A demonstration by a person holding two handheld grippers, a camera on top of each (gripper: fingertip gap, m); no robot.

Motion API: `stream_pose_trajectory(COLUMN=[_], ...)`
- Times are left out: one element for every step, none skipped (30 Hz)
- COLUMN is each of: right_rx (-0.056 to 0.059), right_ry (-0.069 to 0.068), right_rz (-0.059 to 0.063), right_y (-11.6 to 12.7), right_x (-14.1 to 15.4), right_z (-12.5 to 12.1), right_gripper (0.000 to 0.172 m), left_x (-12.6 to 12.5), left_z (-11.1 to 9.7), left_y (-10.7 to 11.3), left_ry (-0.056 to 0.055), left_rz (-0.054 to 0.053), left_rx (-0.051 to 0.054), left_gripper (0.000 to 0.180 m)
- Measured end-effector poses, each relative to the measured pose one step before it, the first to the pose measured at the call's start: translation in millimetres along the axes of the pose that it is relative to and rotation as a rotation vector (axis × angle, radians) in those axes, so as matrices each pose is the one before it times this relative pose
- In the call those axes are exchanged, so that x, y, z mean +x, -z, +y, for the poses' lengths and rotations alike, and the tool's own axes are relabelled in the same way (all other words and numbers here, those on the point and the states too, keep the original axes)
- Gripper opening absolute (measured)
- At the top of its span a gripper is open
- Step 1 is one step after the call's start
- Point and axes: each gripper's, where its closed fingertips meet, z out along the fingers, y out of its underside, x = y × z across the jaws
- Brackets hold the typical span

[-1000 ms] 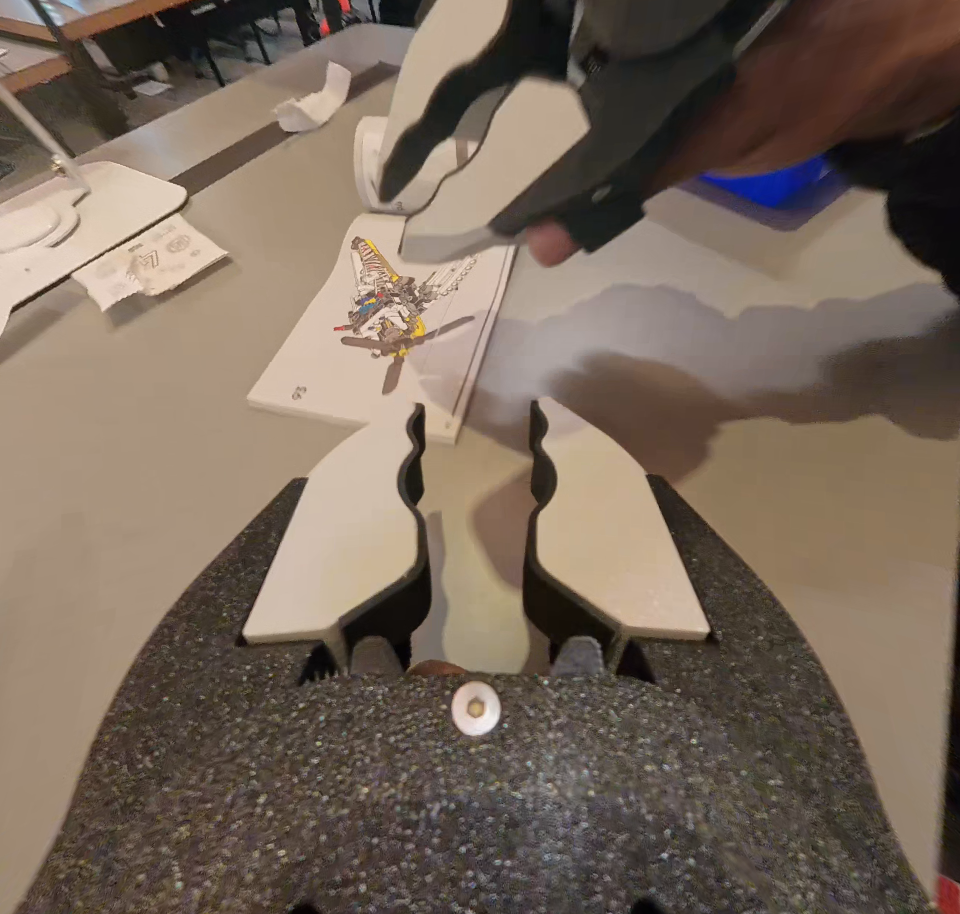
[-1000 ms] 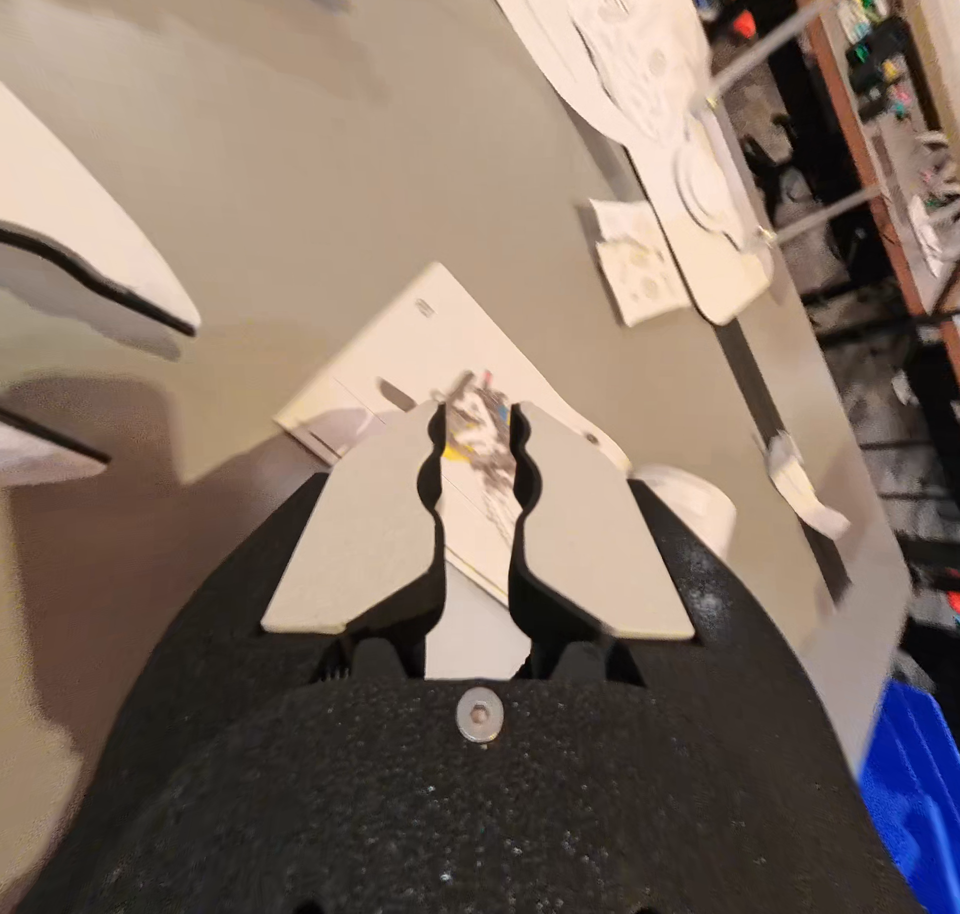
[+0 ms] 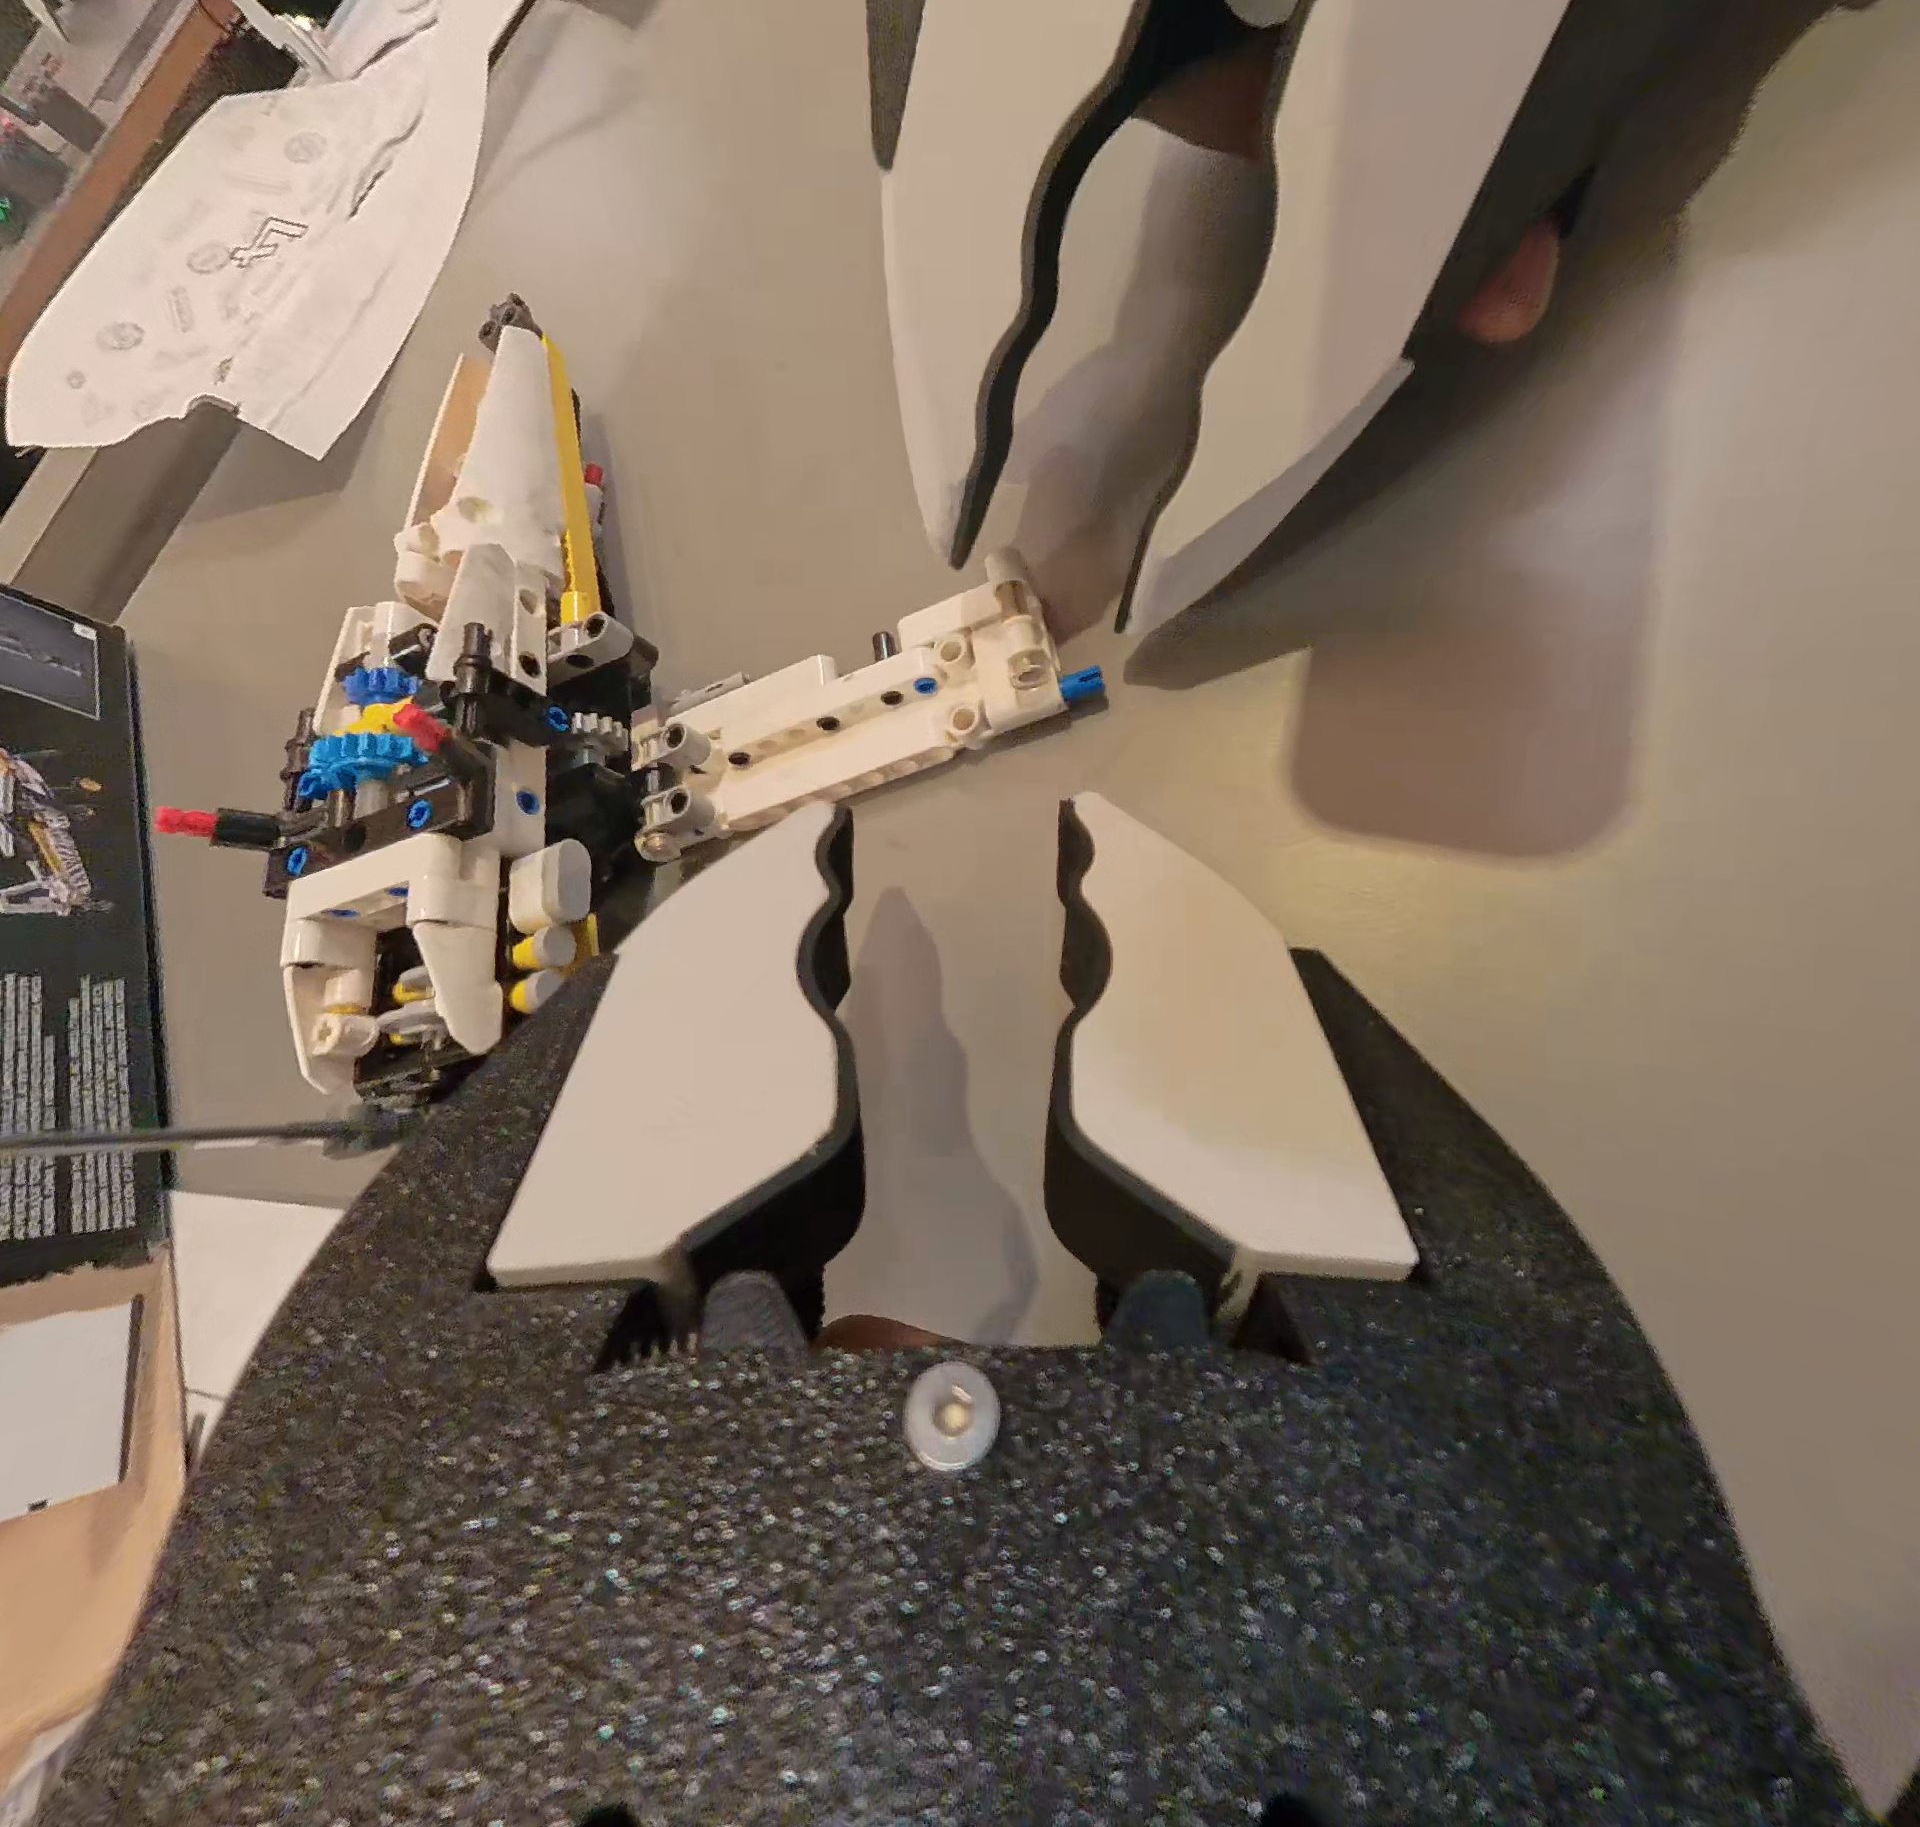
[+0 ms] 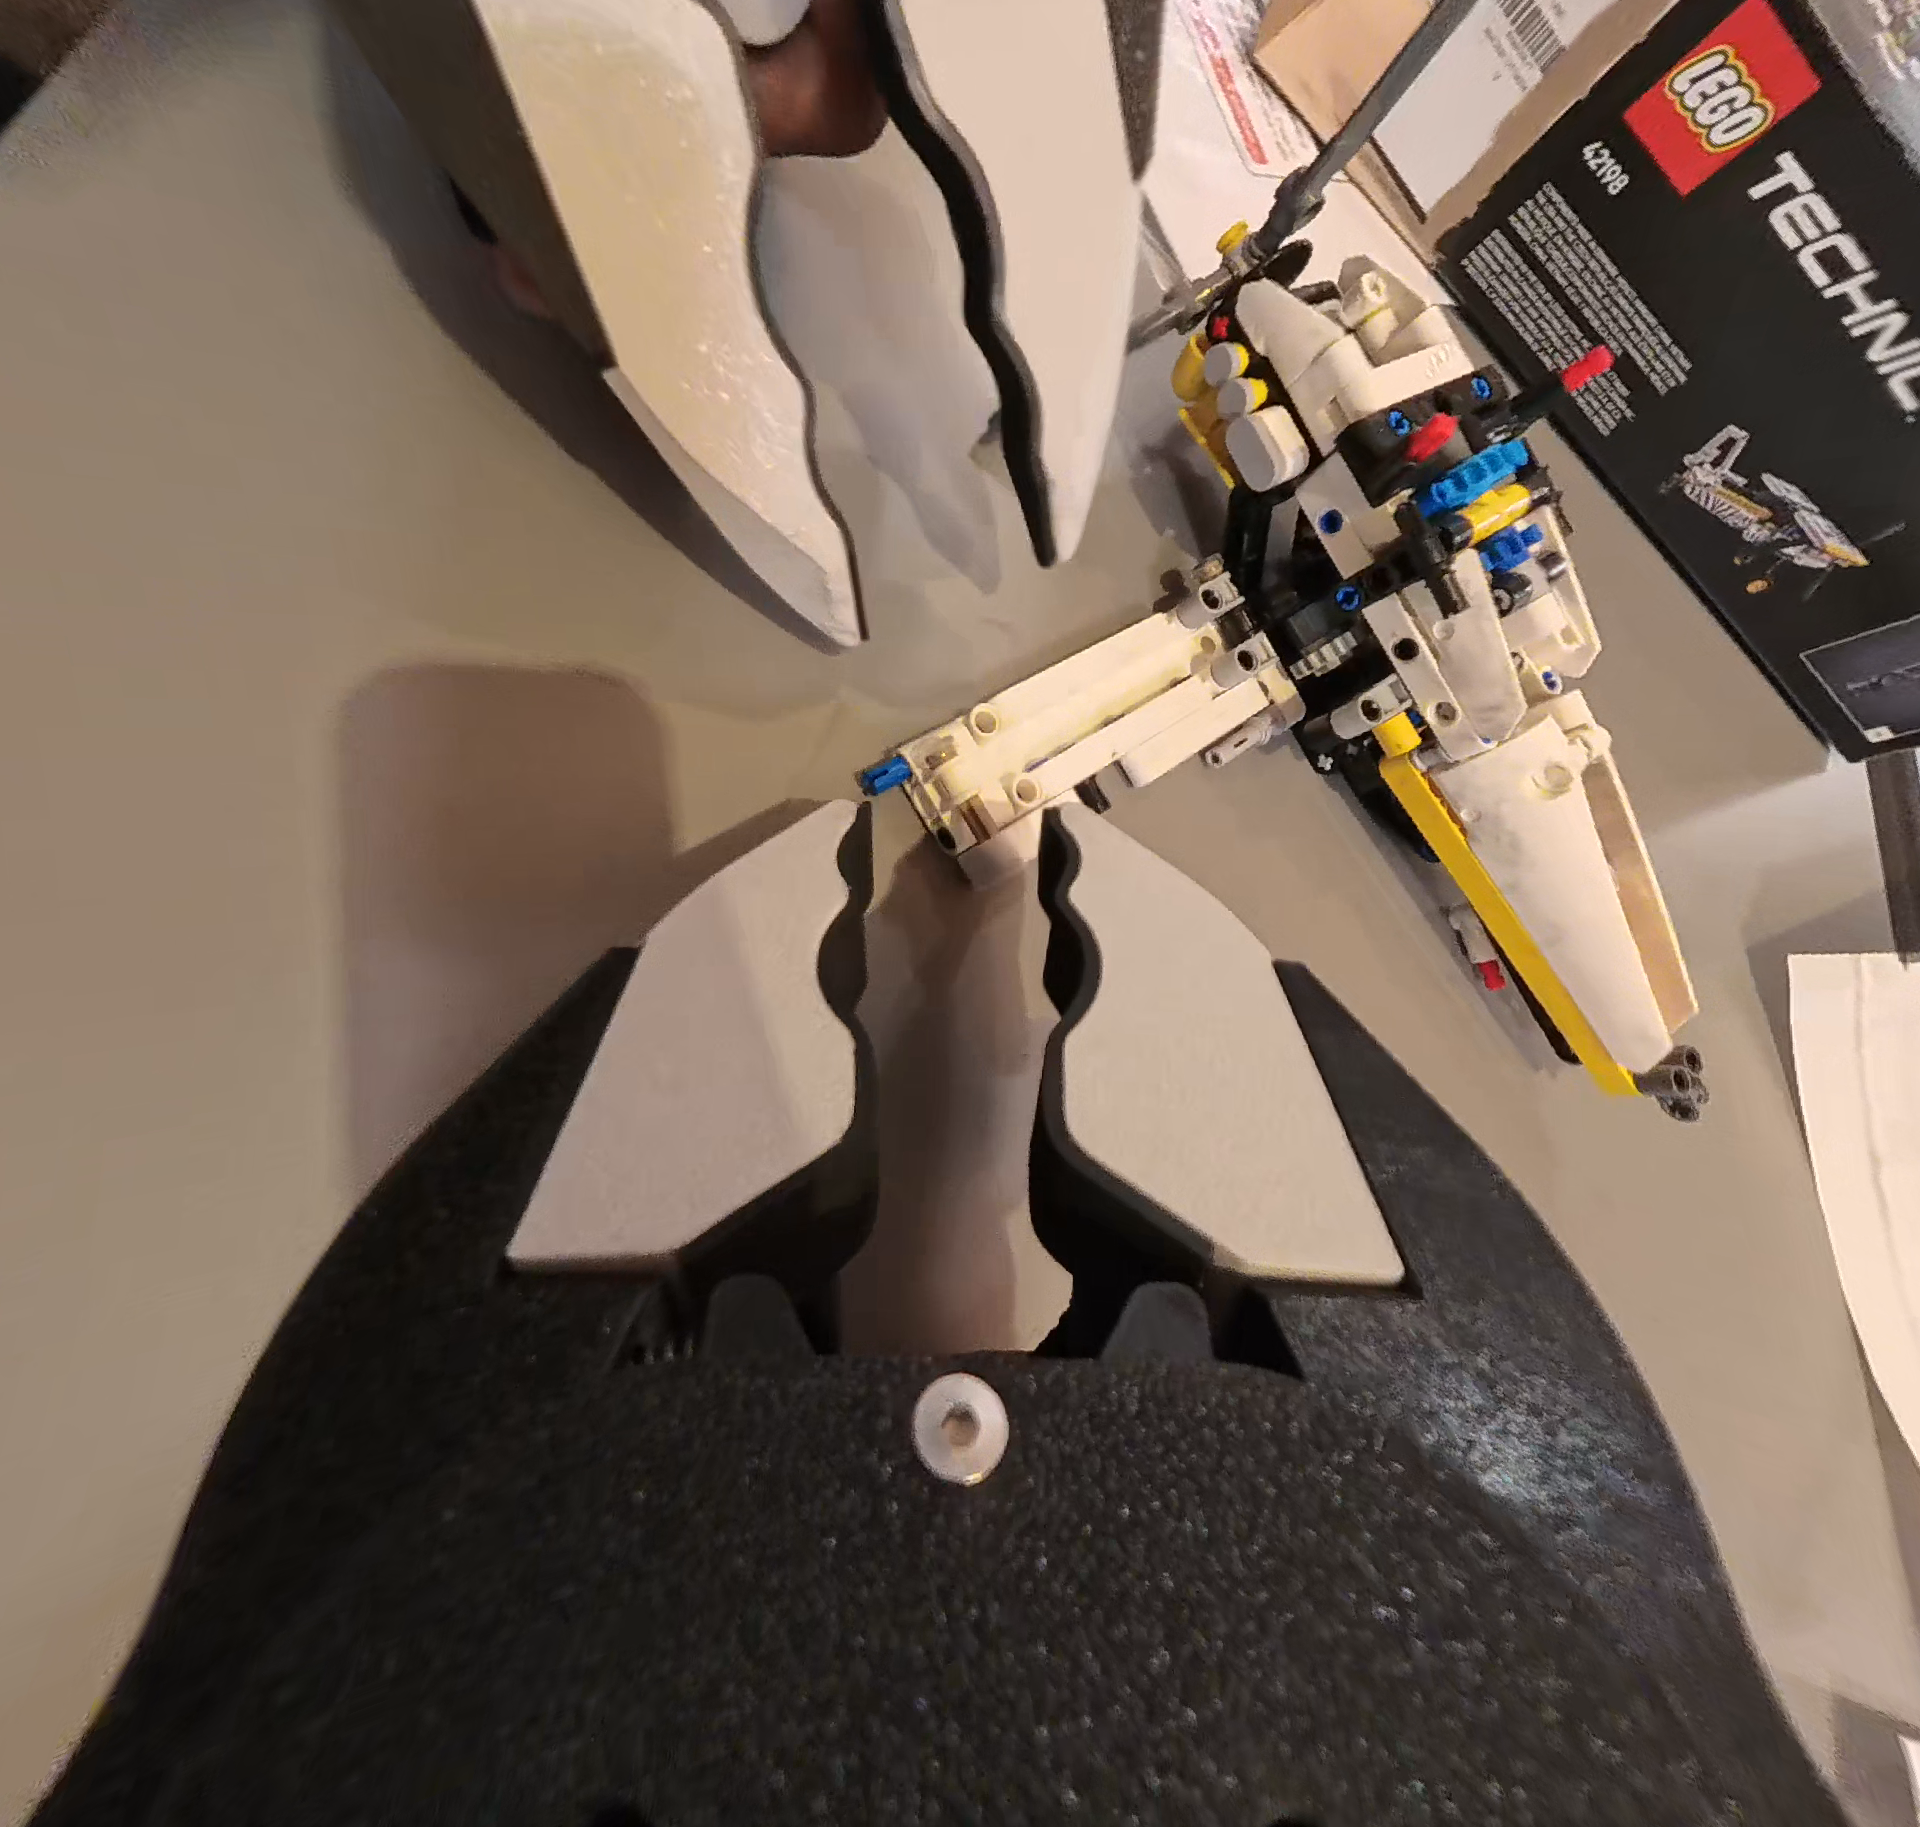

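A black printed box (image 4: pixel 1704 343) lies beyond the right claw, to its right, with a cardboard package (image 4: pixel 1351 21) behind it and white paper (image 3: pixel 249 260) nearby.

The toy helicopter (image 4: pixel 1455 572) lies on the table (image 4: pixel 312 427) with its tail boom (image 4: pixel 1081 728) pointing between the two grippers, the box (image 4: pixel 1714 343) just beside its body and paper sheets (image 3: pixel 260 250) beyond its nose.
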Motion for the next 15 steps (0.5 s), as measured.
stream_pose_trajectory(right_rx=[0.0000,0.0019,0.0046,0.0103,0.0107,0.0082,0.0063,0.0052,0.0052,0.0027,-0.0020,-0.0029,0.0010,0.0038,0.0017], right_ry=[0.0070,0.0026,0.0012,-0.0005,-0.0020,-0.0032,-0.0052,-0.0072,-0.0100,-0.0116,-0.0100,-0.0079,-0.0056,-0.0032,-0.0017], right_rz=[-0.0035,-0.0013,-0.0015,-0.0026,-0.0030,-0.0027,-0.0022,-0.0008,0.0002,0.0015,0.0032,-0.0001,-0.0013,0.0013,0.0003], right_y=[-1.16,-1.13,-0.92,-0.44,-0.12,-0.07,0.07,0.08,0.32,0.50,0.55,0.50,0.45,0.31,-0.01], right_x=[-0.28,-0.18,-0.39,-0.66,-0.70,-0.58,-0.17,0.21,0.43,0.74,1.00,0.51,0.06,0.35,0.12], right_z=[0.06,-0.11,-0.43,-1.24,-1.35,-0.90,-0.52,-0.12,0.09,0.53,0.98,0.88,0.20,-0.36,-0.17], right_gripper=[0.030,0.030,0.030,0.030,0.030,0.029,0.029,0.029,0.029,0.029,0.029,0.030,0.030,0.030,0.030], left_x=[-1.29,-1.31,-1.46,-1.85,-1.92,-1.77,-1.89,-2.08,-2.28,-2.47,-2.82,-3.15,-3.52,-3.40,-3.39], left_z=[-0.86,-0.68,-0.25,0.03,0.33,0.36,0.11,-0.08,-0.38,-0.85,-1.48,-1.93,-2.80,-3.66,-4.86], left_y=[-1.49,-1.25,-1.04,-0.97,-0.82,-0.73,-0.73,-0.60,-0.80,-0.73,-0.71,-0.64,-0.60,-0.33,-0.04], left_ry=[-0.0019,-0.0033,-0.0043,-0.0059,-0.0078,-0.0087,-0.0086,-0.0076,-0.0057,-0.0046,-0.0042,-0.0020,0.0029,0.0080,0.0120], left_rz=[-0.0002,0.0013,0.0004,-0.0010,-0.0009,0.0000,-0.0008,-0.0017,-0.0031,-0.0043,-0.0069,-0.0107,-0.0135,-0.0123,-0.0127], left_rx=[0.0048,0.0041,0.0024,0.0000,-0.0007,-0.0006,0.0013,0.0030,0.0042,0.0068,0.0103,0.0134,0.0171,0.0214,0.0282], left_gripper=[0.039,0.039,0.039,0.039,0.039,0.039,0.039,0.039,0.039,0.039,0.039,0.038,0.038,0.037,0.036])
